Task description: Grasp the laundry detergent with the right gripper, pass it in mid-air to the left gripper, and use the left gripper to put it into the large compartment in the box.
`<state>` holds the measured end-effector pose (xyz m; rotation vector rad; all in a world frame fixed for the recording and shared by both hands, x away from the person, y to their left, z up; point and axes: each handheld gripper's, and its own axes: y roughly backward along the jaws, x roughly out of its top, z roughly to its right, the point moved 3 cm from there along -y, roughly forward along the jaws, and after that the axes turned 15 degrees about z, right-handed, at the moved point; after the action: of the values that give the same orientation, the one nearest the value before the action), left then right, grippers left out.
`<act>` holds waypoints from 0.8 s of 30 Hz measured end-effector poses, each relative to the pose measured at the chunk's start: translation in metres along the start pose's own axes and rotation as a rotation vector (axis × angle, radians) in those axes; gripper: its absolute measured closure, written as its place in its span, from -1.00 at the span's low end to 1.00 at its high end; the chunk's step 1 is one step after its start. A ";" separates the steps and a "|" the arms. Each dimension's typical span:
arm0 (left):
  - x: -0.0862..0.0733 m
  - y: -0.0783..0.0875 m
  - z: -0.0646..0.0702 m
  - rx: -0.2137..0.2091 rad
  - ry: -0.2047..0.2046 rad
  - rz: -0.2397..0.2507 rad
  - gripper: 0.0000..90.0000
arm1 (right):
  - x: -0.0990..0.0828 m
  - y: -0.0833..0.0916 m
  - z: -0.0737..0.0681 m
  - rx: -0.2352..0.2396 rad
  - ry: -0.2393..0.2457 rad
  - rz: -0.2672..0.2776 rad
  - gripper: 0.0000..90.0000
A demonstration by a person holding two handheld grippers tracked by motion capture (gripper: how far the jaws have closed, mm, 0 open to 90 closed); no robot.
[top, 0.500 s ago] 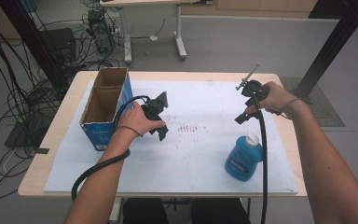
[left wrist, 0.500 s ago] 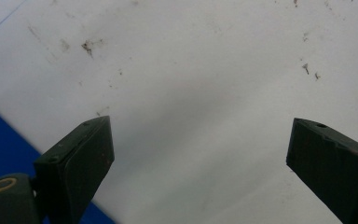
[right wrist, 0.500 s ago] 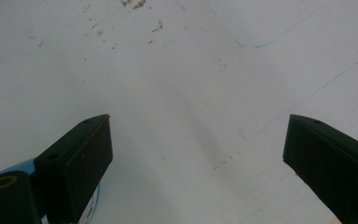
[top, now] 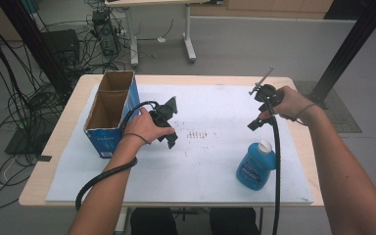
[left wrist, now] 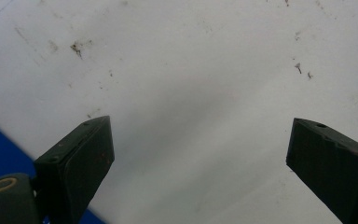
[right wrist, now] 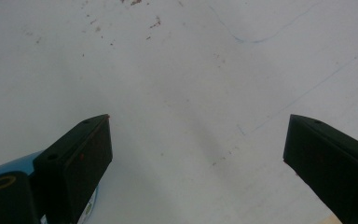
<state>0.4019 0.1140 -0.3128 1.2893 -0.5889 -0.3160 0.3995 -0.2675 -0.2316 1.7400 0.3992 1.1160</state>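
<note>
My wooden bench (top: 293,83) has the open blue cardboard box (top: 108,113) far left, while the squat blue plastic bottle with white cap (top: 257,164) stands upright just below my right gripper (top: 255,123), well apart from my left gripper (top: 172,141). Both jaws wide open, empty.

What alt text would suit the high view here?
A person holds the left gripper beside an open cardboard box and the right gripper above a blue bottle, both with empty jaws, over a white sheet on a wooden table.
</note>
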 end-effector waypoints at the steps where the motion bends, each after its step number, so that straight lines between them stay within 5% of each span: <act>1: 0.000 0.000 0.000 0.001 0.001 0.001 -0.82 | -0.001 0.001 0.000 -0.002 -0.002 0.002 -0.83; 24: -0.006 0.000 -0.001 -0.005 0.018 0.008 -0.82 | -0.034 0.027 0.001 -0.055 -0.029 -0.005 -0.84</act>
<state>0.3978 0.1182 -0.3141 1.2833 -0.5776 -0.2994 0.3770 -0.3038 -0.2255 1.7039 0.3515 1.0867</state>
